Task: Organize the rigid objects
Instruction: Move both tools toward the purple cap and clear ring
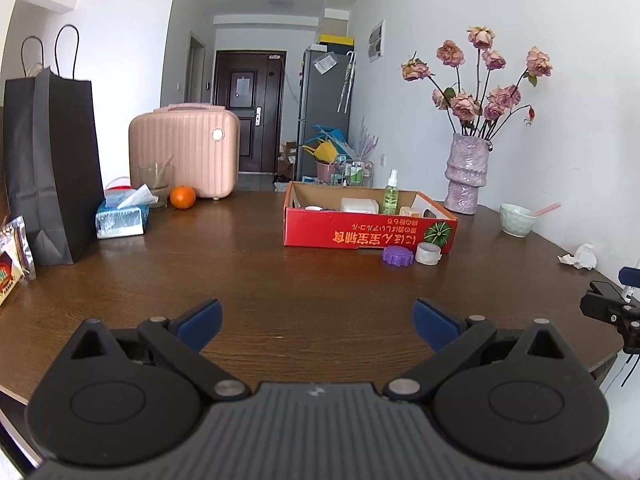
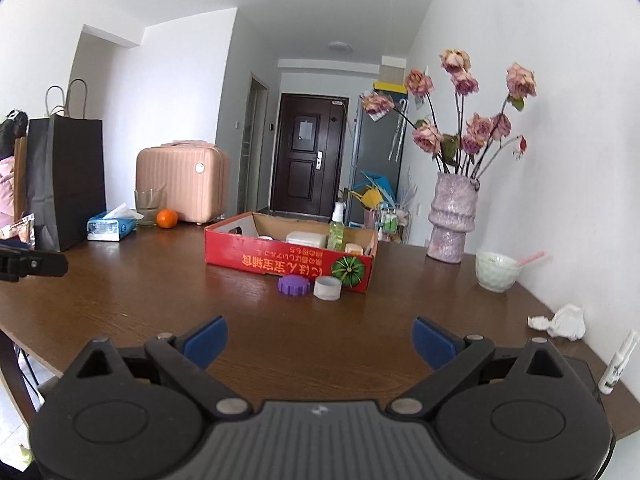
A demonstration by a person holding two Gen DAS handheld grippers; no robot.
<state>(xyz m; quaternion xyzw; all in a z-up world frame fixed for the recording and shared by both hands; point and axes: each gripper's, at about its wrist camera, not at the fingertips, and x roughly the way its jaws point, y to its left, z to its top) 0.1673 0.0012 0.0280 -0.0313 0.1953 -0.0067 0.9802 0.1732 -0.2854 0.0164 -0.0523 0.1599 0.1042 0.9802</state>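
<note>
Both my left claw and right claw are spread and empty, so I should reach for the purple cap just before the box, squarely.

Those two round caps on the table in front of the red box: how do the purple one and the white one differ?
The purple cap has a ridged, scalloped edge; the white cap has a smooth wall. The purple cap looks wider and flatter, the white cap narrower and taller. The purple cap sits left of the white one, which lies nearer the box's melon picture. Both rest on the table, outside the red box, apart from either open gripper.
</note>
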